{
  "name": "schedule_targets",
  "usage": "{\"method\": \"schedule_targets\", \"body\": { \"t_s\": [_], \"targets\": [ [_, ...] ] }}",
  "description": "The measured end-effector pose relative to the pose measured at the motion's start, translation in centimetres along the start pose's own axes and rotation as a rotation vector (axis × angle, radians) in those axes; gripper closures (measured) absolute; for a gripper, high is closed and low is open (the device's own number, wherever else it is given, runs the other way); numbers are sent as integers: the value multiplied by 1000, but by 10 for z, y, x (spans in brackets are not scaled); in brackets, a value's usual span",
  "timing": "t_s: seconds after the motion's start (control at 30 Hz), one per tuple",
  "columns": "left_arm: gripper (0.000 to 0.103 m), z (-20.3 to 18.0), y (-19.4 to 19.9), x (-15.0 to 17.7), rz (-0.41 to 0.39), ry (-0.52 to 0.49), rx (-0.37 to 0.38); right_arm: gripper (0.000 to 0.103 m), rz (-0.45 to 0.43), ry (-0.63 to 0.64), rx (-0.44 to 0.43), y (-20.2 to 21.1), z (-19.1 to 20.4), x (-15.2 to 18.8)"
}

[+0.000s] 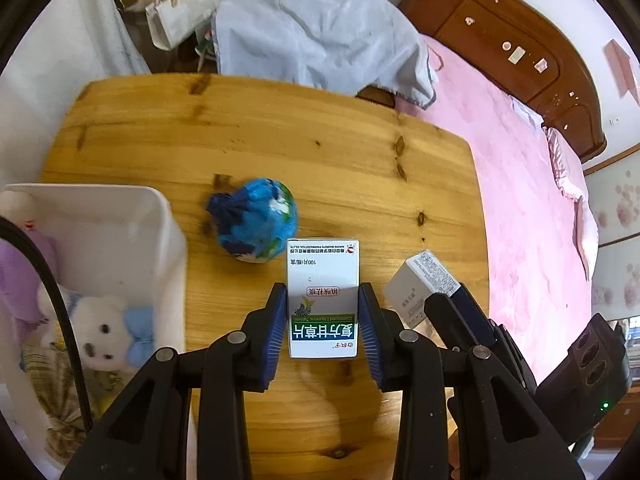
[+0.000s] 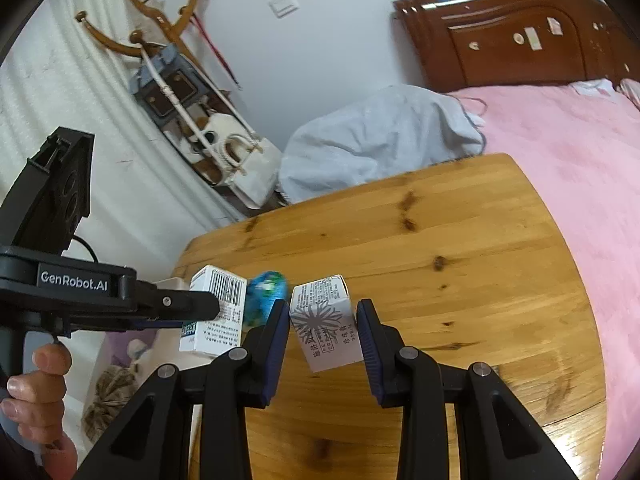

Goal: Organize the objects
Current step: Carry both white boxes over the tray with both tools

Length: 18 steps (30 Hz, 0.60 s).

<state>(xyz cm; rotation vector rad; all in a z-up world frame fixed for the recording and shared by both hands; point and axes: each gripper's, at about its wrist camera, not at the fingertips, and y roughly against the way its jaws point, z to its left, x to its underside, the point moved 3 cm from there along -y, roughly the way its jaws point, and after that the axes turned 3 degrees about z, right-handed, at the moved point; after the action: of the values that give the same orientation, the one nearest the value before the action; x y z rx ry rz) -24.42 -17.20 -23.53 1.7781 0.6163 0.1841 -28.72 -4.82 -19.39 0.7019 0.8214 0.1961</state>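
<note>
My left gripper (image 1: 322, 320) is shut on a white medicine box with a green and blue label (image 1: 322, 300), held over the wooden table (image 1: 280, 136). My right gripper (image 2: 323, 332) is shut on a white cream box with a grey flower print (image 2: 326, 322); that box (image 1: 420, 284) also shows at the right of the left wrist view. The medicine box (image 2: 214, 312) and the left gripper's fingers (image 2: 188, 305) show at the left of the right wrist view. A blue and green ball-shaped toy (image 1: 256, 220) lies on the table just beyond both boxes.
A white bin (image 1: 160, 240) at the table's left edge holds a white teddy bear (image 1: 100, 332), a purple plush and a checked cloth. A grey-covered chair (image 1: 320, 36) stands behind the table. A pink bed (image 1: 520, 200) runs along the right side.
</note>
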Motion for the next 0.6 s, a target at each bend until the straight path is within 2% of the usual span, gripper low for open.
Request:
{"method": "schedule_targets", "body": {
  "t_s": [0.6],
  "targets": [
    [65, 56, 76, 17, -133, -22, -38, 68, -30, 136, -90, 19, 107, 13]
  ]
}}
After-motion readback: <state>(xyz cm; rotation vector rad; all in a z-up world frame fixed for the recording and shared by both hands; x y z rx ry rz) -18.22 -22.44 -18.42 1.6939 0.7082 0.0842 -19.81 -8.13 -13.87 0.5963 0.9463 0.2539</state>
